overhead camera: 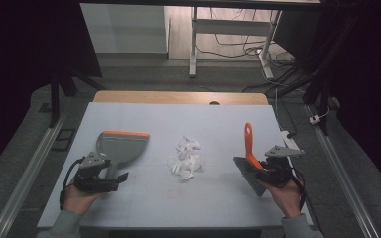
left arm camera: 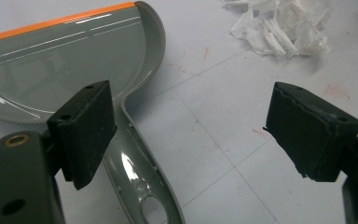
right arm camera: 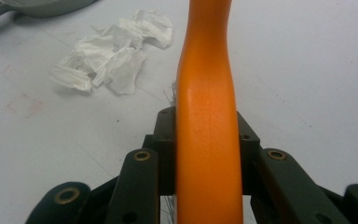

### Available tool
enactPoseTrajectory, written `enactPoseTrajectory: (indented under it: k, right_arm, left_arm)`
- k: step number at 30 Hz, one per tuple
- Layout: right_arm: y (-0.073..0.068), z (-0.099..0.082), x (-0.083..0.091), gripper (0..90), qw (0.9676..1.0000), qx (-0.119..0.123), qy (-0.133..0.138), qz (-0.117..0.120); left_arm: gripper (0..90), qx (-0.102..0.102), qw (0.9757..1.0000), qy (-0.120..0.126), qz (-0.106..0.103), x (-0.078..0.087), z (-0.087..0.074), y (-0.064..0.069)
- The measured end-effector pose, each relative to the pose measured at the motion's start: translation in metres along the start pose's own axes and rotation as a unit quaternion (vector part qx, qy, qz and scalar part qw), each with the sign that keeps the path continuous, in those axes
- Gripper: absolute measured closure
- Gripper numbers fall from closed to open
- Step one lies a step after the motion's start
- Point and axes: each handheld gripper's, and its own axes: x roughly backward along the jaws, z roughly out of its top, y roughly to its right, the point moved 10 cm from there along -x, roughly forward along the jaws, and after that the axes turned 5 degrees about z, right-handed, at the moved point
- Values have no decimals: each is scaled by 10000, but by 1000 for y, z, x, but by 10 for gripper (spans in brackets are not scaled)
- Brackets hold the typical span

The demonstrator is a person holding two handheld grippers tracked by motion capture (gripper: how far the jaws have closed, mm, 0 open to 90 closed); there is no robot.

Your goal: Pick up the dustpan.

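Note:
A grey dustpan [overhead camera: 121,145] with an orange front lip lies on the table at the left, handle toward me. My left gripper [overhead camera: 118,178] stands open at that handle. In the left gripper view the dustpan handle [left arm camera: 137,172] runs under the left pad [left arm camera: 86,133], and neither pad presses on it. A brush with an orange handle [overhead camera: 248,145] and dark bristles [overhead camera: 248,174] is at the right. My right gripper [overhead camera: 264,171] is shut on the orange handle [right arm camera: 207,112]. Crumpled white paper scraps [overhead camera: 186,157] lie between the two tools.
The work surface is a pale blue-grey mat [overhead camera: 144,114] on a wooden table. Metal rails [overhead camera: 27,171] run along both sides on the floor. Beyond the far edge stand white desk legs [overhead camera: 194,44] and loose cables [overhead camera: 243,47].

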Motion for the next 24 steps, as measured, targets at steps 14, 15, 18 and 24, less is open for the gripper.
enactPoseTrajectory:
  k: [14,15,18,24]
  right_arm:
    - [1,0,1,703,10000,-1,16,-35]
    - [1,0,1,703,10000,-1,13,-38]
    - [1,0,0,703,10000,0,9,-41]
    - [1,1,1,703,10000,0,31,-54]
  left_arm:
    - [171,-123,9999,-42,30,2,7,6]
    - [171,-135,9999,-64,45,3,8,5]
    - [174,-158,9997,-161,93,4,10,4]
    - [187,22,9986,-359,382,6,16,-4]
